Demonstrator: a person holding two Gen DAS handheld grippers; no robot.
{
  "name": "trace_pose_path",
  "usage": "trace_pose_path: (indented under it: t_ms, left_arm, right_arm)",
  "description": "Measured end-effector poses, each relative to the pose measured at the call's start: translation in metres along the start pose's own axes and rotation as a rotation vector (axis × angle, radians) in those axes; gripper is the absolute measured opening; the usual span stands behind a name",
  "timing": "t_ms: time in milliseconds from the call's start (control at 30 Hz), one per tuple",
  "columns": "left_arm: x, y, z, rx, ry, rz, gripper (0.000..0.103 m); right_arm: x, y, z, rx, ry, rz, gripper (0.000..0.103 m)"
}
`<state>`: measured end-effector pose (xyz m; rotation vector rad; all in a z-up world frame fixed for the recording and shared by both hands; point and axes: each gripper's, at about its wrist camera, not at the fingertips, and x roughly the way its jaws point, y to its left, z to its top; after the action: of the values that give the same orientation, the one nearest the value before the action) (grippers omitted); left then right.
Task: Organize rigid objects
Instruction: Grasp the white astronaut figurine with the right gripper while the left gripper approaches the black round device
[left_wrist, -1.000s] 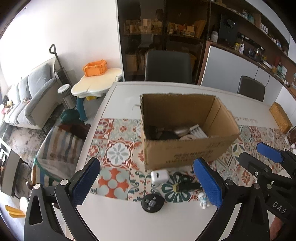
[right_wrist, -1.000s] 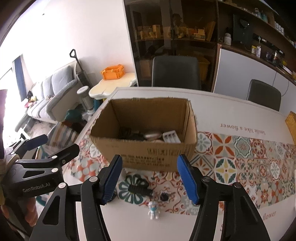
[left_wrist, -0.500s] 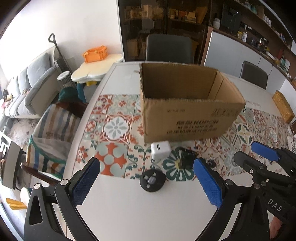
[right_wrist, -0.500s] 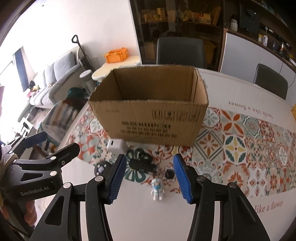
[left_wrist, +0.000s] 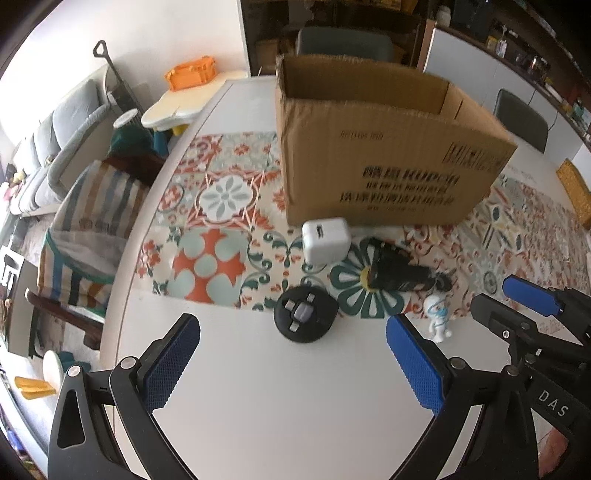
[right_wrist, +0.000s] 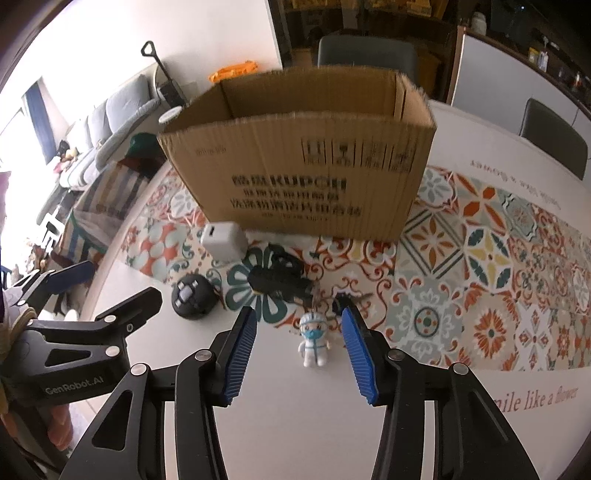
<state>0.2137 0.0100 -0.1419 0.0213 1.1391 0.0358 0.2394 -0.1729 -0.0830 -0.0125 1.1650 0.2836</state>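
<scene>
The cardboard box (right_wrist: 306, 173) hid its own contents behind its near wall, and its printed text was blurred. Beside the figurine (right_wrist: 313, 341), a small dark object (right_wrist: 341, 301) was too small to identify.

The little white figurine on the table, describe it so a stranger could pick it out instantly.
Find the cardboard box; loose items lie before it. Nearest the right gripper stands the figurine, the only humanlike shape: white suit, blue mask, unlike the black pieces and white charger.

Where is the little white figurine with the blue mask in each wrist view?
Left wrist: the figurine stands at lower right, just beyond the left gripper's right pad.
Right wrist: the figurine stands at centre, between the right gripper's open jaws.
Shared landmark: the cardboard box.
</scene>
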Motion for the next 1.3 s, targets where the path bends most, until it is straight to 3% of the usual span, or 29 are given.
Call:
trace_pose_path:
  t_ms: [667, 1300]
  left_arm:
    - [0.059, -0.012, -0.017, -0.014, 0.129, 0.021, 0.103]
    - [0.065, -0.003, -0.022, -0.034, 0.100, -0.025, 0.103]
  right_arm:
    - [0.071, -0.011, -0.016, 0.024, 0.137, 0.016, 0.037]
    - [0.099, 0.000, -0.017, 0.035, 0.139, -0.033, 0.027]
